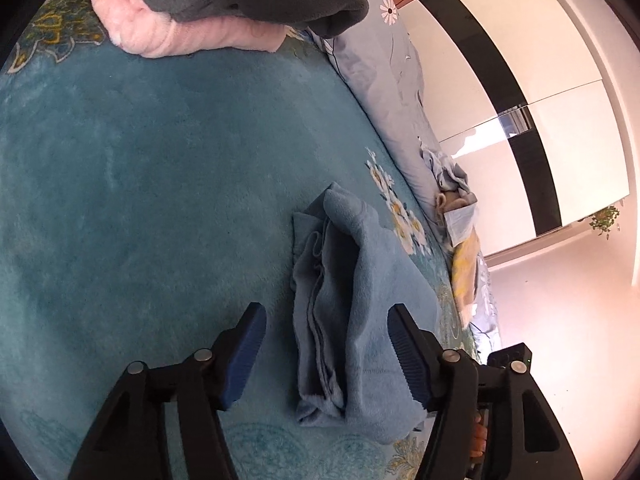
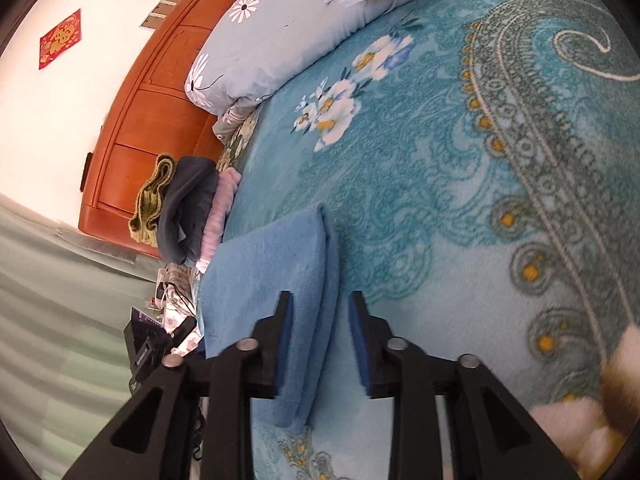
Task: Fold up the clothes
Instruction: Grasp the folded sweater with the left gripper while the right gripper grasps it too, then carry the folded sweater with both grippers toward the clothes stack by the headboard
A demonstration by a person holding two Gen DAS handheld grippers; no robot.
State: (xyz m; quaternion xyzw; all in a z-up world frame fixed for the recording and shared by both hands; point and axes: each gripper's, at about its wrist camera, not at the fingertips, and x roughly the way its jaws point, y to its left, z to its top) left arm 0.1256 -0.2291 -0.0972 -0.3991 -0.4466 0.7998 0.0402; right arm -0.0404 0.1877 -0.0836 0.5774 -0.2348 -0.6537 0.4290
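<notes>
Fleece garment point(image 1: 360, 300), folded, lies centre-frame on blanket point(image 1: 140, 180); left gripper point(image 1: 326, 356) wide, right gripper point(image 2: 320, 348) narrower, both straddling it, empty.

Open right tool point(image 2: 320, 336) astride folded blue cloth point(image 2: 276, 280).

- The folded light blue garment point(image 1: 360, 300) is soft, matt fleece with a fuzzy nap.
- The teal blanket point(image 1: 140, 180) under it is plush, short-piled cloth.
- Each gripper, left point(image 1: 326, 354) and right point(image 2: 320, 344), looks like matt black plastic, with ribbed blue pads point(image 1: 246, 354) and shiny metal pins.
- The far headboard point(image 2: 160, 92) is glossy orange-brown wood.
- The pillow point(image 2: 280, 40) is smooth printed cotton.
</notes>
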